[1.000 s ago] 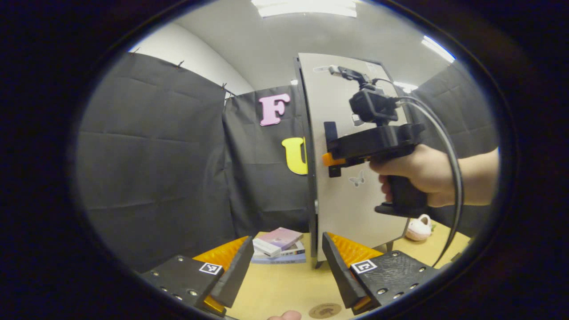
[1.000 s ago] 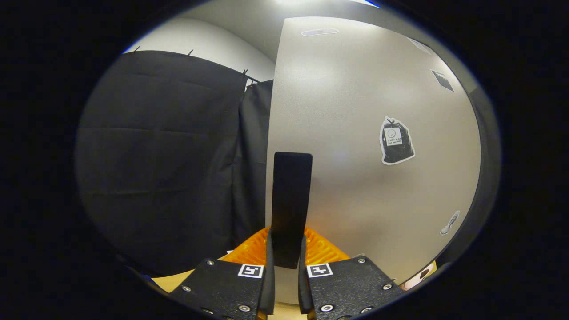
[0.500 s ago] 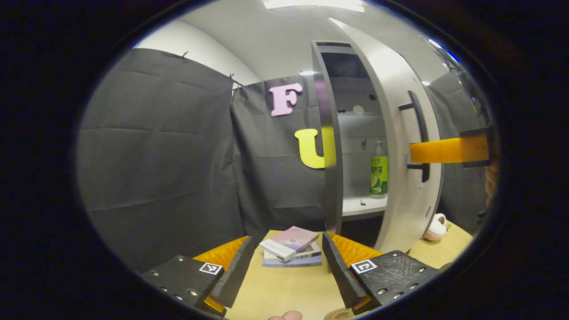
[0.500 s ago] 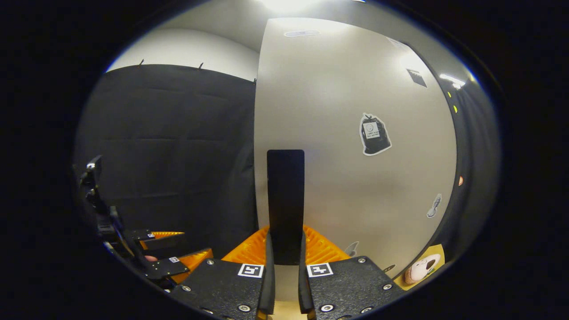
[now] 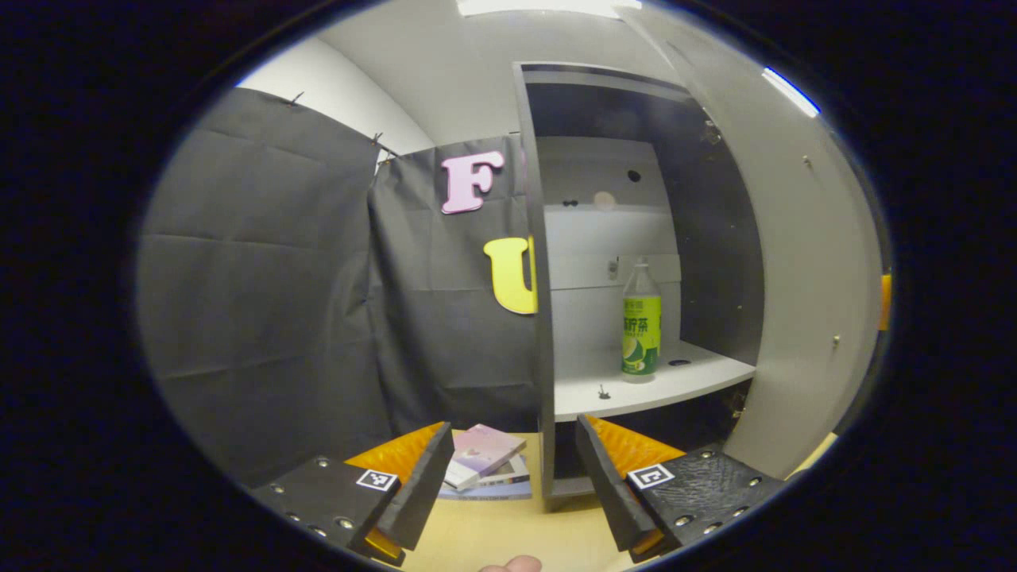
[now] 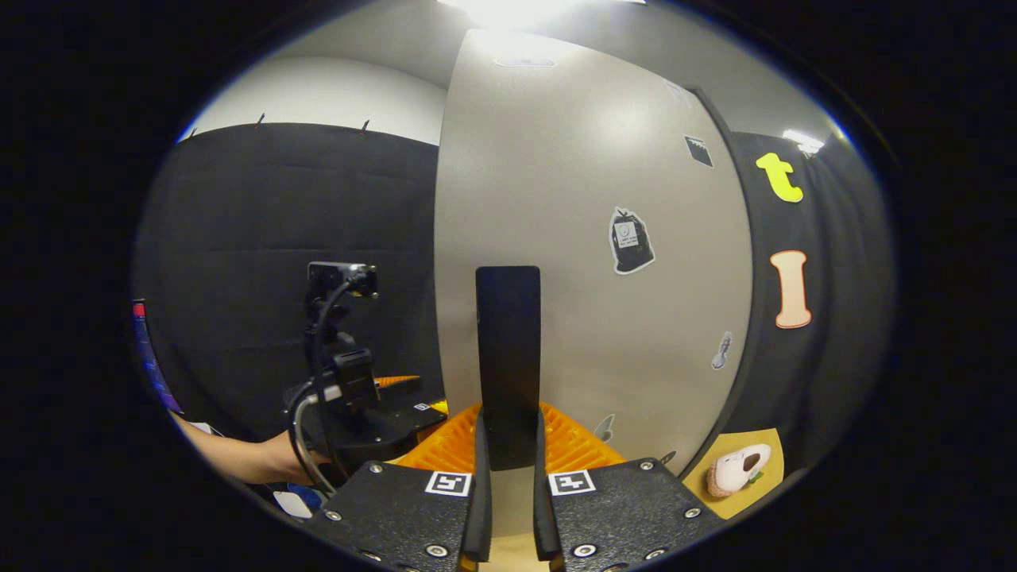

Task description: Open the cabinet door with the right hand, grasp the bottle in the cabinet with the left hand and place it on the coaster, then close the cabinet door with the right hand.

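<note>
- While the right gripper (image 6: 508, 508) is clamped on the black door handle (image 6: 508, 365), a slip off that handle could let the cabinet door (image 6: 588, 262) swing back toward the opening as the other arm reaches in
- The left gripper (image 5: 508, 485) hangs wide apart and empty in front of the cabinet (image 5: 548, 318), low, near its bottom front edge; a straight push forward risks knocking the cabinet's upright side panel or the shelf's (image 5: 651, 389) front edge
- The bottle (image 5: 641, 322) stands upright on the shelf, toward the middle; it looks tall and slim, so a glancing touch from one finger would probably tip it
- The books (image 5: 485, 461) lie on the tabletop (image 5: 508, 532) beside the cabinet's left side, just beyond the gripper
- Compared with a second ago, the door has gone from shut to wide open, baring the shelf and bottle; the coaster seen then at the tabletop's near edge has left the left gripper view
</note>
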Demonstrator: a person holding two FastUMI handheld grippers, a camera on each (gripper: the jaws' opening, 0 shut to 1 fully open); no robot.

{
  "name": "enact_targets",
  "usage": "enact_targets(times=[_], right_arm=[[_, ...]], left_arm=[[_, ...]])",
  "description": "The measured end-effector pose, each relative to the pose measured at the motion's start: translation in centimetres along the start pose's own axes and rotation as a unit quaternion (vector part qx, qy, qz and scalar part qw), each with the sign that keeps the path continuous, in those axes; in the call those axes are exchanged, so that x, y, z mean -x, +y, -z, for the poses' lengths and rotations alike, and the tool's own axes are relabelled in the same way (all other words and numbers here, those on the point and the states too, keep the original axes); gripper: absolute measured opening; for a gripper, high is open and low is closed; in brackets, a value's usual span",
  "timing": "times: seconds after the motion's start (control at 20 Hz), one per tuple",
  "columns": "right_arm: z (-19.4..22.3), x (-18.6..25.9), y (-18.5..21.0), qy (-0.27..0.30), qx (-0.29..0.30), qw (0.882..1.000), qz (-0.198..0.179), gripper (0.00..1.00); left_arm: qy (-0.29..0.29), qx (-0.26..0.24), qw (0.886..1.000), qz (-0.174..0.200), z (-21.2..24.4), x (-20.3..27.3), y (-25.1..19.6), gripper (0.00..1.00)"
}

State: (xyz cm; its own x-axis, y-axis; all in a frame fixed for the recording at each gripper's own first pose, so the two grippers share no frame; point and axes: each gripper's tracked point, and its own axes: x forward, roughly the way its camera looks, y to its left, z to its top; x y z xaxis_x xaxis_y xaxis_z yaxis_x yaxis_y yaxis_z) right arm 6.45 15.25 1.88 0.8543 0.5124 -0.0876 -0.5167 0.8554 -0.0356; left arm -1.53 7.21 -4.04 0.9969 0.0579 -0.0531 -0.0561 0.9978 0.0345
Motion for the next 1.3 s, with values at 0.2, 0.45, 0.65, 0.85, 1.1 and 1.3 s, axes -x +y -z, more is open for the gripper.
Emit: enact_targets(times=[0.2,0.45,0.65,0.85,1.1,1.3], right_arm=[[0.0,2.4,-1.0,0.01,0.004,0.999,0.034,0.21],[0.3,6.1,-3.9,0.018,0.004,0.996,0.088,0.22],[0.2,8.5,-5.9,0.014,-0.003,0.99,0.14,0.19],[-0.6,10.9,-8.7,-0.014,-0.024,0.981,0.191,0.19],[-0.6,13.5,-11.8,-0.027,-0.052,0.969,0.242,0.21],[-0.8,14.9,-13.5,-0.031,-0.048,0.964,0.259,0.19]], left_arm=[[-0.01,0.007,0.999,0.041,-1.5,-1.8,-4.6,0.89],[-0.024,0.005,0.996,0.086,-3.3,-3.7,-10.1,0.89],[-0.036,0.001,0.994,0.105,-5.4,-5.4,-13.8,0.89],[-0.05,-0.032,0.993,0.098,-6.6,-7.3,-16.1,0.89],[-0.057,-0.041,0.993,0.098,-7.3,-10.1,-18.5,0.93],[-0.054,-0.029,0.995,0.085,-7.4,-12.7,-18.9,0.84]])
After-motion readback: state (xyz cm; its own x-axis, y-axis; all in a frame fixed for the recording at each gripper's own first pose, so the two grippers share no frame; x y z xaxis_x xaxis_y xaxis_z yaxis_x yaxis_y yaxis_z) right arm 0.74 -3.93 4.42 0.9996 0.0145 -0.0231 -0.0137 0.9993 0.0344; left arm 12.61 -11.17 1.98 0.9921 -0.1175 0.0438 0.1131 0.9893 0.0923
